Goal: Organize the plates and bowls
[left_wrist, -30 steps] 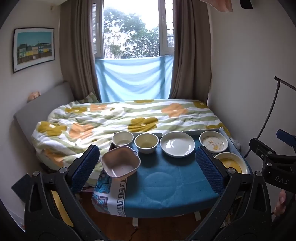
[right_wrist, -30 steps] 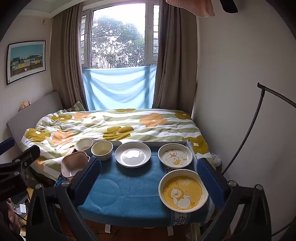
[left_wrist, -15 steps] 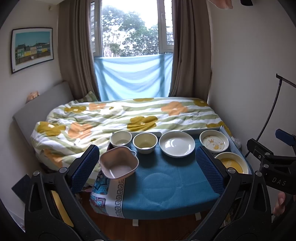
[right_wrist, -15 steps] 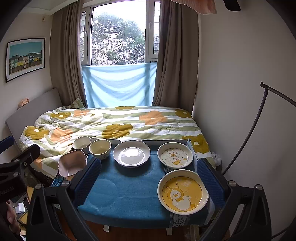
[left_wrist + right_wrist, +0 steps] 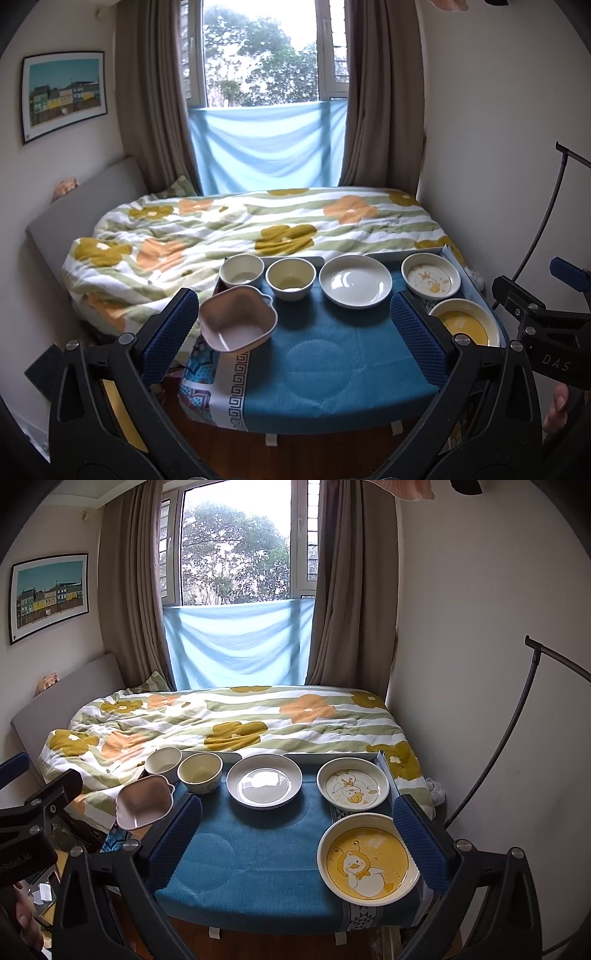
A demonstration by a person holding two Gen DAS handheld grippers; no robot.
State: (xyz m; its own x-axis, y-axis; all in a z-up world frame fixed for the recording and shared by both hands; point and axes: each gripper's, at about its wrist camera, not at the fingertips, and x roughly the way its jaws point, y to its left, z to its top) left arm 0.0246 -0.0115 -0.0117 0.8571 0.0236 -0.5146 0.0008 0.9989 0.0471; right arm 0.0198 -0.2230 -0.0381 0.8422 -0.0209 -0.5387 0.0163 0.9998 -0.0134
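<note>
Hovering short of the table's near edge, both grippers hang with jaws spread wide and nothing between them: the left gripper point(image 5: 295, 328) faces the table's left half, the right gripper point(image 5: 297, 834) its right half. Nothing is stacked yet, so I judge this the approach before the first pick.

On the blue cloth point(image 5: 258, 849), nearest the right gripper at about 4 o'clock, sits the yellow plate point(image 5: 368, 858). Just beyond it, at 2 o'clock, lies the duck plate point(image 5: 352, 789). The white plate point(image 5: 264, 781) rests at 12 o'clock. Over at 10 o'clock the pink bowl point(image 5: 238, 319) overhangs the table's left edge, tilted, and beyond it stand the cream bowl point(image 5: 291, 278) and the white bowl point(image 5: 242, 271), side by side at the far rim. Further off lies the bed point(image 5: 240, 229), then the window point(image 5: 266, 51).

The next move, I would guess, is for one gripper to come down over a rim and close on it. The pink bowl looks precarious; a careless nudge might tip it off.
</note>
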